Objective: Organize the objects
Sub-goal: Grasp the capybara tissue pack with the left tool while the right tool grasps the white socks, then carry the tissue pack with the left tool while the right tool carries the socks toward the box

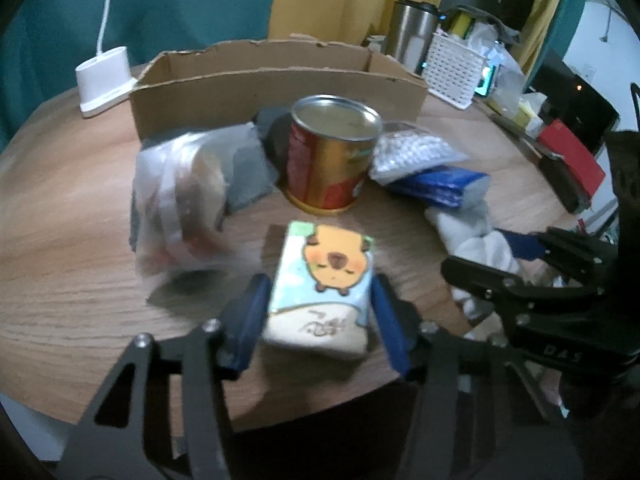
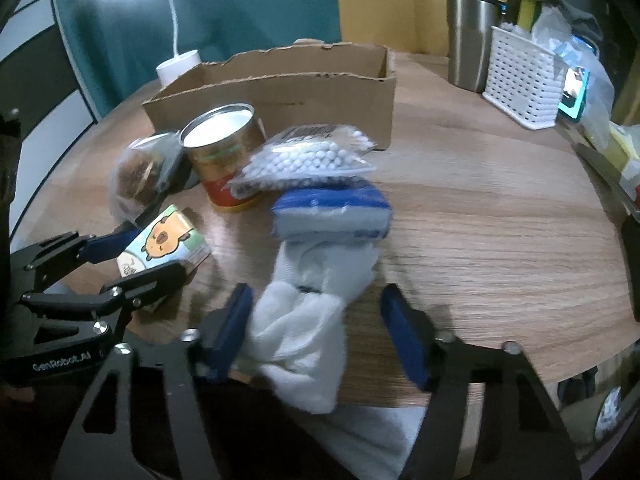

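Observation:
A tissue pack (image 1: 332,276) printed with a cartoon capybara lies on the round wooden table (image 1: 72,240), and my left gripper (image 1: 320,320) is shut on it, blue pads pressed to both long sides. The right wrist view shows the same pack (image 2: 164,240) in that grip. My right gripper (image 2: 316,332) straddles a bunched white sock (image 2: 312,312) at the table's near edge. Its left pad touches the cloth, its right pad stands apart, so it is open. A red and gold can (image 1: 332,156), a bag of white beads (image 2: 312,156) and a blue packet (image 2: 332,212) lie behind.
An open cardboard box (image 1: 276,92) stands behind the pile. A clear bag (image 1: 180,196) with something brown lies left of the can. A white lamp base (image 1: 104,76) sits far left. A steel tumbler (image 2: 472,36), white basket (image 2: 524,80) and dark blade (image 2: 604,176) are at right.

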Tool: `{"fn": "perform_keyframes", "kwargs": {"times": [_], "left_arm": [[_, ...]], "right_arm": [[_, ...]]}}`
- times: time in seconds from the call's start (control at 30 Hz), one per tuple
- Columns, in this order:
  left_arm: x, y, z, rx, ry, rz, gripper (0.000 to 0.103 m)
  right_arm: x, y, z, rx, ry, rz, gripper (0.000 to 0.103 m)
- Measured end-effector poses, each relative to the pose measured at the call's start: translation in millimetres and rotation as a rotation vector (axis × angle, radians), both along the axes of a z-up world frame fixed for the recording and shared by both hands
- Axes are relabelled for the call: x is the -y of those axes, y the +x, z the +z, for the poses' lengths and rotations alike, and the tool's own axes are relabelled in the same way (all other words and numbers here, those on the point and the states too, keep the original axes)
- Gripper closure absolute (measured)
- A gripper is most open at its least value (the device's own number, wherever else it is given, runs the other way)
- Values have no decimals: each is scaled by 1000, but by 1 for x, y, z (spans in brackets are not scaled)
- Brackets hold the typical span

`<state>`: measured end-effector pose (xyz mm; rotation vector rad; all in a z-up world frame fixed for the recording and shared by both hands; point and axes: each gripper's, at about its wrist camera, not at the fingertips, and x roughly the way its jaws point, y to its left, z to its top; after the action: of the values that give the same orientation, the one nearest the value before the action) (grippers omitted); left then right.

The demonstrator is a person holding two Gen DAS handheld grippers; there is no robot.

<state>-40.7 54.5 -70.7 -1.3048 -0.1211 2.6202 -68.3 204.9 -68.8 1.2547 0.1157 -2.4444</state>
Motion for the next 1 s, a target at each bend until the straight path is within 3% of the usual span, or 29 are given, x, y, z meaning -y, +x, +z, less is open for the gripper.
{"fn": "perform_keyframes", "kwargs": {"times": [0.07,0.27,0.7,1.0], "left_arm": [[-1,1,1,0,2,-10,55],[-5,3,7,-20,12,-27,56],[-12,6,29,-87,15,-44,56],[-10,4,50,-141,15,-32,56]], "right_arm": [[2,2,0,-1,4,12,50],[-2,5,3,-11,5,7,59],[-28,6,17,-49,34,-85,60],[-34,9,35,-92,17,-87,60]]}}
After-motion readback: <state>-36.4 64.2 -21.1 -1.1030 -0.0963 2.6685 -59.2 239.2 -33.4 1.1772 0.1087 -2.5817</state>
